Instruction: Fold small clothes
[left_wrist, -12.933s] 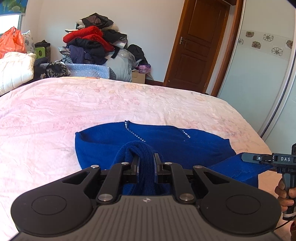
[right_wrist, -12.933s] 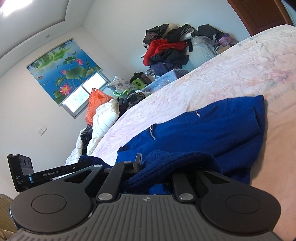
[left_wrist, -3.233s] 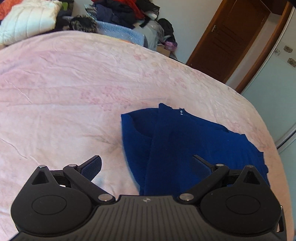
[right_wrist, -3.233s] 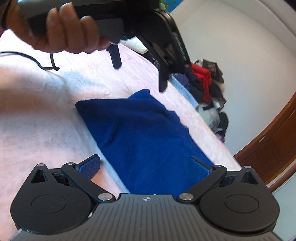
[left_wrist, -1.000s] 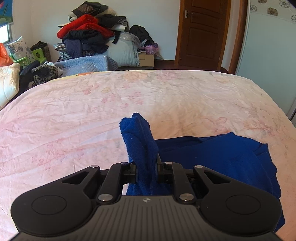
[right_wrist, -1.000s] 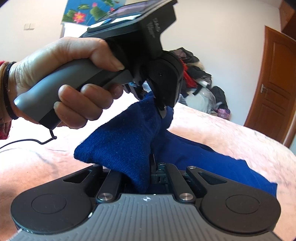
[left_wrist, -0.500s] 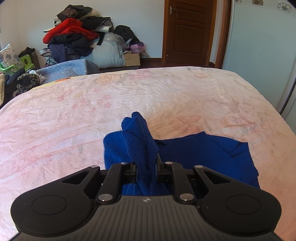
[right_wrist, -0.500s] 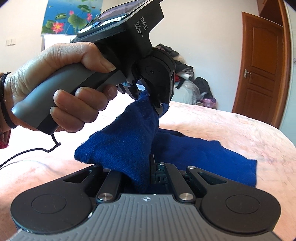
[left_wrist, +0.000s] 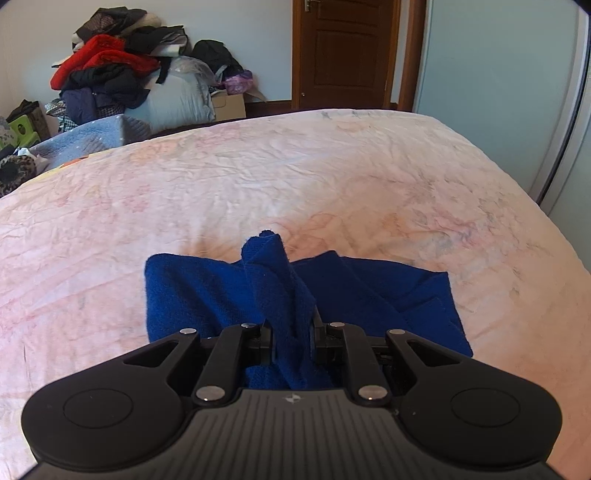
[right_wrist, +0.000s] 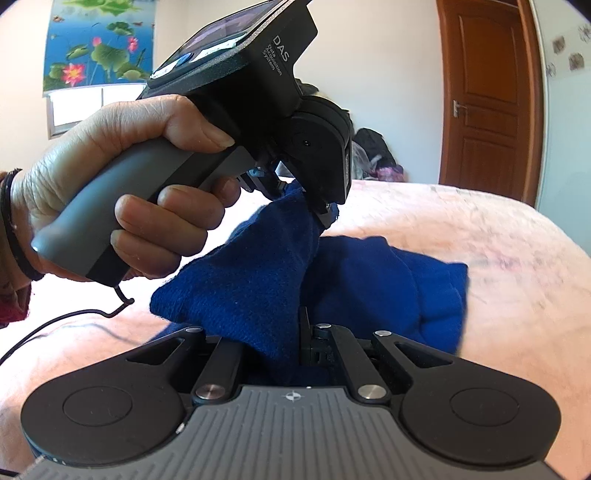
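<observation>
A blue knit garment (left_wrist: 384, 295) lies partly folded on the pink bedsheet (left_wrist: 258, 177). My left gripper (left_wrist: 291, 328) is shut on a bunched edge of the garment that sticks up between its fingers. My right gripper (right_wrist: 295, 343) is shut on another edge of the same blue garment (right_wrist: 388, 288). In the right wrist view the left gripper (right_wrist: 321, 214) is held in a hand just ahead, lifting the cloth above the bed, with the fabric stretched between the two grippers.
A pile of clothes (left_wrist: 110, 77) and a grey bundle sit beyond the far edge of the bed. A brown door (left_wrist: 347, 51) stands behind. A black cable (right_wrist: 55, 325) trails over the sheet at the left.
Both grippers have carried the held edge further over the garment, so the blue cloth lying on the bed looks shorter and more doubled up. Both stay shut on it.
</observation>
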